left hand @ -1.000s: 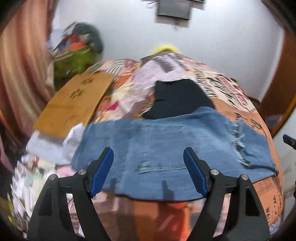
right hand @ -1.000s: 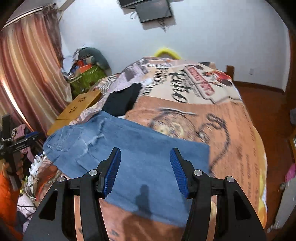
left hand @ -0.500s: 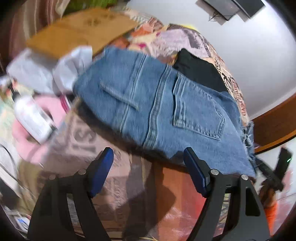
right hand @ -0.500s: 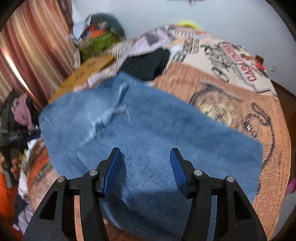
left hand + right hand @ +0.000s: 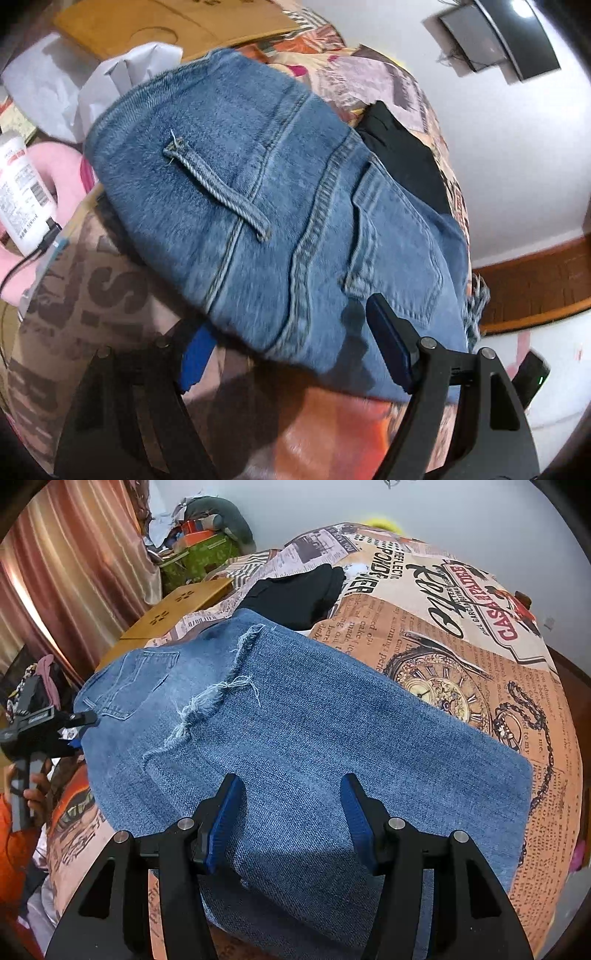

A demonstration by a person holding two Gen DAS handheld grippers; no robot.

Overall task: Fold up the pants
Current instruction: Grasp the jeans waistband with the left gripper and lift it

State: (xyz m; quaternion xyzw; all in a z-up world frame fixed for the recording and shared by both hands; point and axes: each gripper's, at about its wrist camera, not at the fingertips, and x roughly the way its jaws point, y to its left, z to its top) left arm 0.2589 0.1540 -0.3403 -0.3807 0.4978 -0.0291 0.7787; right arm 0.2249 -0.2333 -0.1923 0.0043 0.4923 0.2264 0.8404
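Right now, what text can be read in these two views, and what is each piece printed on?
"CASA PADRO": red sign print on the bedspread.
"POWDER": bedspread, by the black garment.
Large brown letters: bedspread, left view, cut off.
White bottle label: too small to read.
Jeans: no text.

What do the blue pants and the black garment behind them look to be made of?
The blue pants look like mid-weight denim: visible twill weave, heavy double-stitched seams, a patch pocket, and frayed white threads at a raw edge. The black garment looks like a soft, matte fabric, perhaps a cotton knit; no weave or sheen shows, so that is uncertain.
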